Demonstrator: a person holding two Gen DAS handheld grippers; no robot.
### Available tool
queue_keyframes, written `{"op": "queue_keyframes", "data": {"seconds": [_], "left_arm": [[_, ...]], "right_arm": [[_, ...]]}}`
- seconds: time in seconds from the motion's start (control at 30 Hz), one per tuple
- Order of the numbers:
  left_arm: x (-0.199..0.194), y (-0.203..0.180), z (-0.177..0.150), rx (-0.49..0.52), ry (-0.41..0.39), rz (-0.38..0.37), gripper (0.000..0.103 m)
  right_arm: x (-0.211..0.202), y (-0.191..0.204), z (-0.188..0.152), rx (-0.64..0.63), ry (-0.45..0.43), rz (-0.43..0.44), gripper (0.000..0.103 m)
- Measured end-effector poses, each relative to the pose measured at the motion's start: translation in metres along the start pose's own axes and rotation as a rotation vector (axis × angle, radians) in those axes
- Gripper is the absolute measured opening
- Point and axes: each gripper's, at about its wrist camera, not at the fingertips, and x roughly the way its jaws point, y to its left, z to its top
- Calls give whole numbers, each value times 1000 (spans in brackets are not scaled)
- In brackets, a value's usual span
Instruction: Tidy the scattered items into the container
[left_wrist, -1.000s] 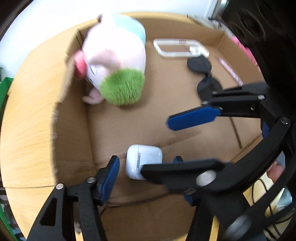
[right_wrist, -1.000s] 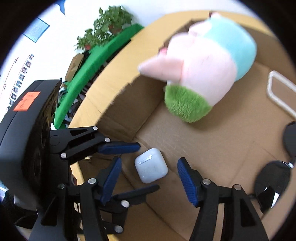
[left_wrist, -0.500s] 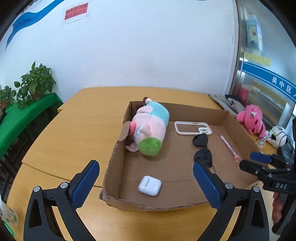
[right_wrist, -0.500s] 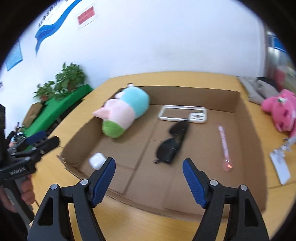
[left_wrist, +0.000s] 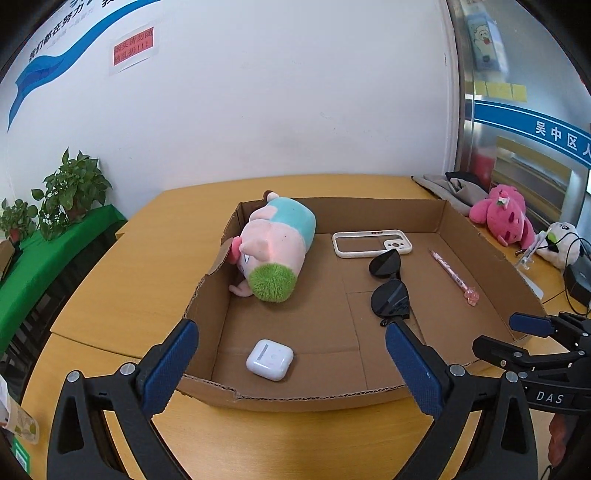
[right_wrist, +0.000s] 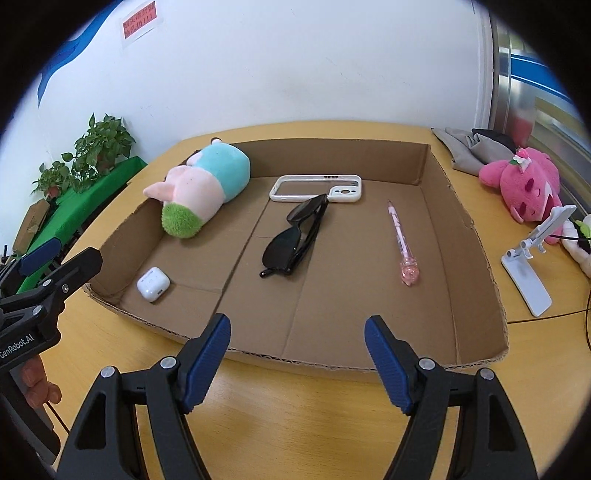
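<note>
A shallow cardboard box (left_wrist: 306, 397) (right_wrist: 476, 258) lies on the wooden table. In it lie a pink, teal and green plush toy (left_wrist: 275, 245) (right_wrist: 201, 184), a white earbud case (left_wrist: 269, 359) (right_wrist: 153, 284), black sunglasses (left_wrist: 389, 286) (right_wrist: 295, 236), a white phone case (left_wrist: 371, 243) (right_wrist: 317, 188) and a pink pen (left_wrist: 452, 275) (right_wrist: 400, 240). My left gripper (left_wrist: 291, 369) is open and empty, in front of the box's near wall. My right gripper (right_wrist: 297, 360) is open and empty, also in front of the near wall.
A pink plush (left_wrist: 504, 218) (right_wrist: 524, 186), a white plush (left_wrist: 557, 243), a white phone stand (right_wrist: 532, 273) and grey cloth (right_wrist: 469, 146) lie right of the box. Potted plants (left_wrist: 70, 192) stand on a green surface at left.
Both grippers have drawn back up and out of the box, away from the earbud case, which stays on the box floor. They now sit in front of the near wall.
</note>
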Motion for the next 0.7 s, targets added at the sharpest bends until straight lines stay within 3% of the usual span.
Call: {"op": "queue_keyframes", "data": {"seconds": [0.4, 0.63, 0.7], "left_arm": [[30, -16, -16, -1, 9, 20, 103], [51, -34, -37, 79, 6, 29, 103], [51, -33, -40, 61, -28, 39, 103]], "right_arm": [[17, -5, -6, -16, -7, -24, 75], [23, -9, -15, -9, -82, -29, 81], [23, -8, -17, -18, -108, -41, 84]]}}
